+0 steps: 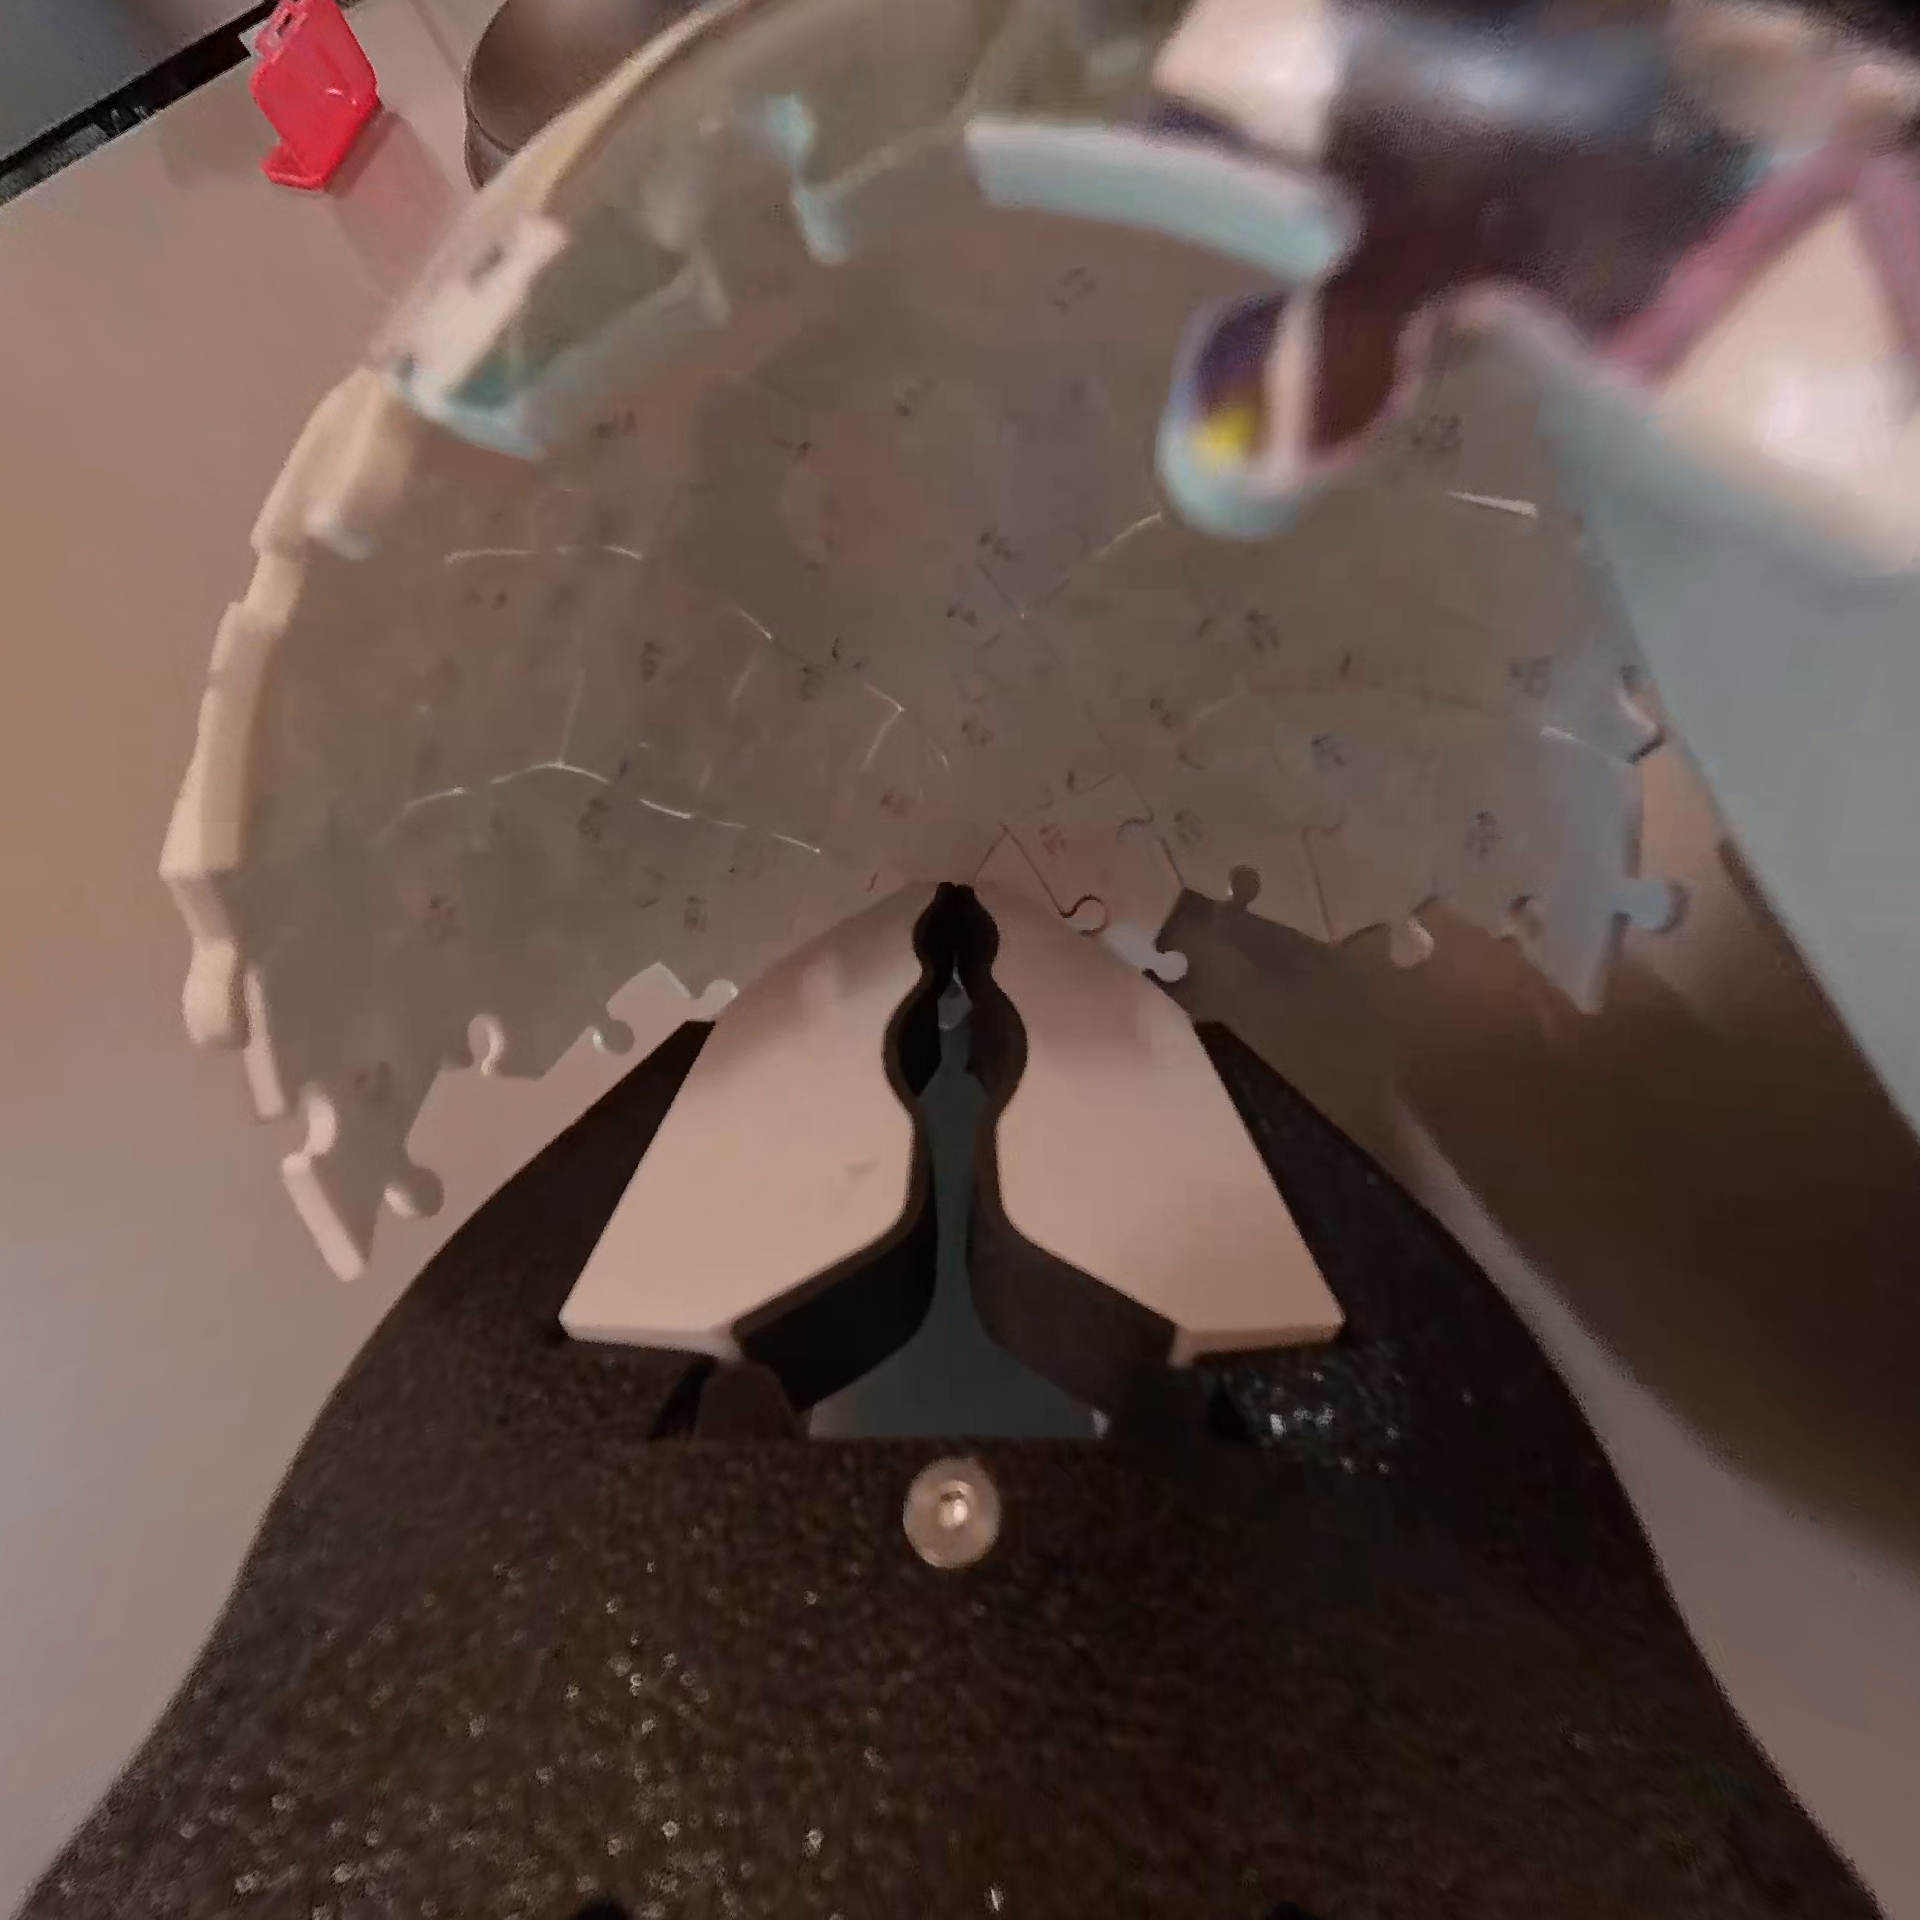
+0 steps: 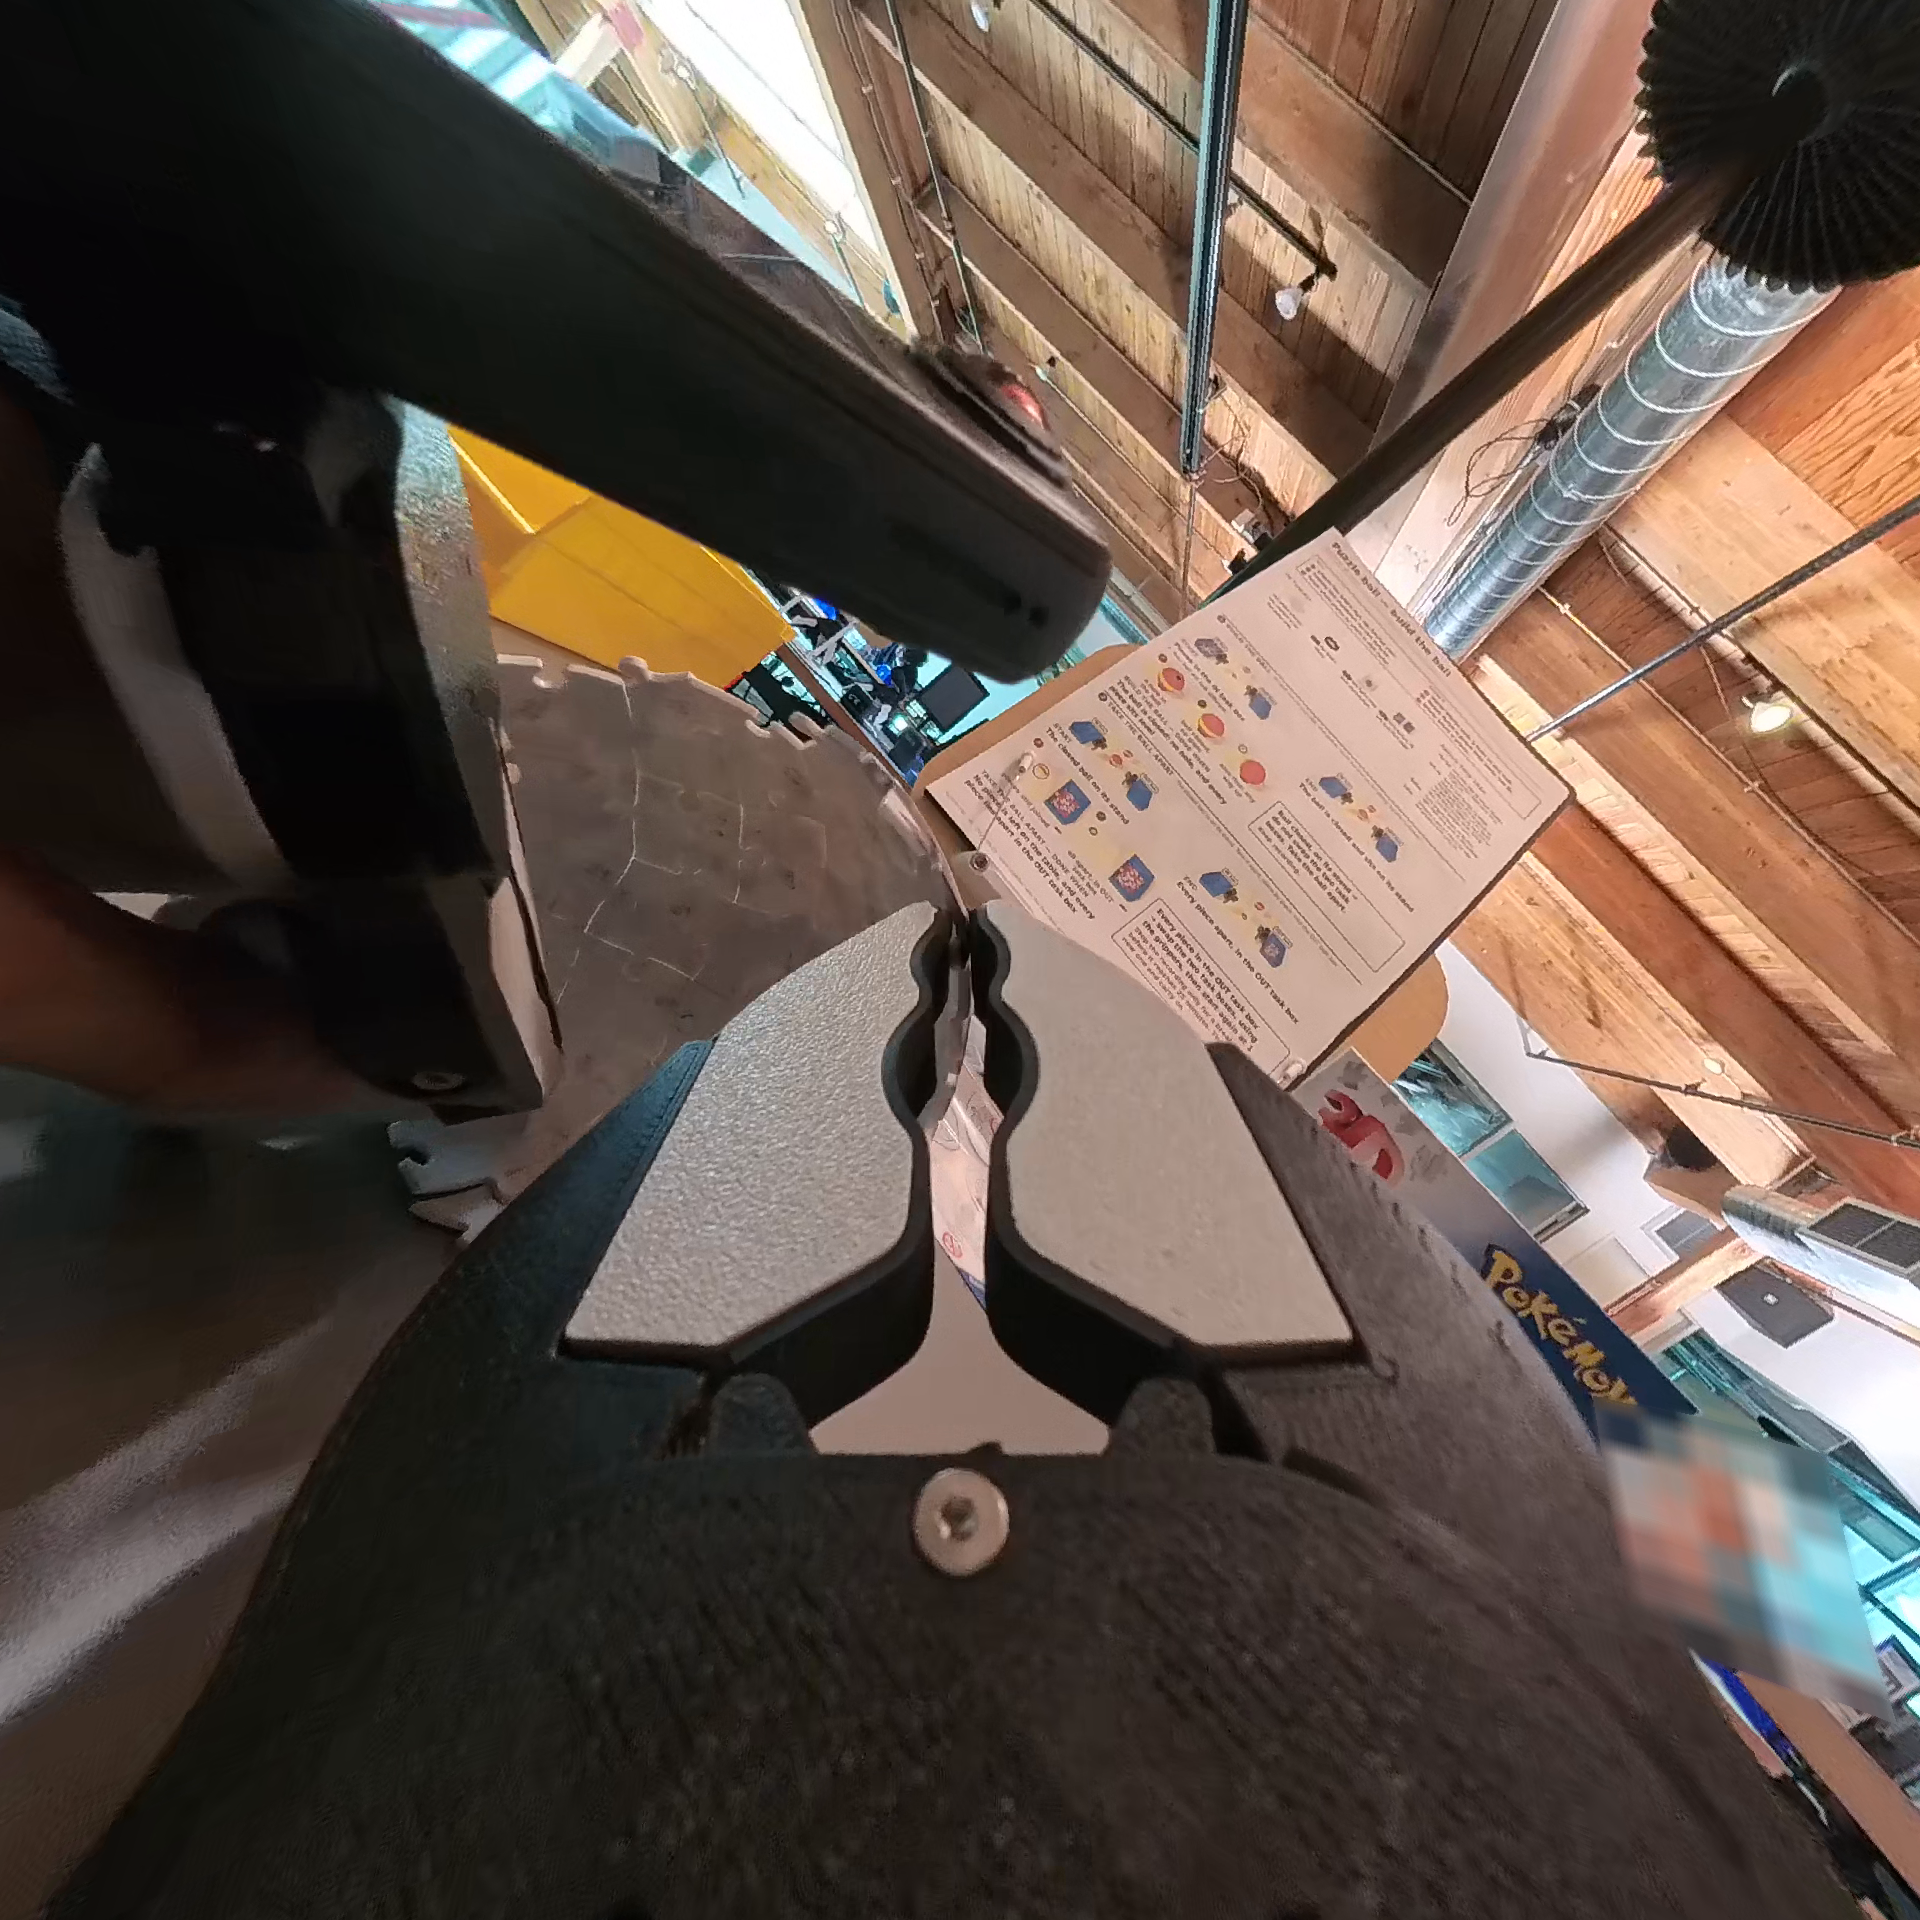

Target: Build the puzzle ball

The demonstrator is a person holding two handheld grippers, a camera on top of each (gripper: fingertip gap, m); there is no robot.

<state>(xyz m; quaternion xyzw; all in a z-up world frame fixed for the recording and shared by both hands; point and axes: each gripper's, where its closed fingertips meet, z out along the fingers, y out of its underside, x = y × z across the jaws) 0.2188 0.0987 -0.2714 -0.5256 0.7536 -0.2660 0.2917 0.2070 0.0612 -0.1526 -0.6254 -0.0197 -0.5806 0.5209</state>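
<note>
The left wrist view is dim and warm, its top right corner smeared by blur; the right wrist view is bright and sharp (straight lines bow at the edges).

Counted by kind, across both wrist views.

Two grippers: left gripper (image 1: 953, 914), right gripper (image 2: 966, 935), each closed on an edge of puzzle. One partly built puzzle ball shell (image 1: 831, 665). One red plastic stand (image 1: 312, 99). One dark round object (image 1: 520, 94). One printed instruction sheet (image 2: 1247, 800). One yellow bin (image 2: 613, 582). One ribbed metal duct (image 2: 1621, 447).
</note>
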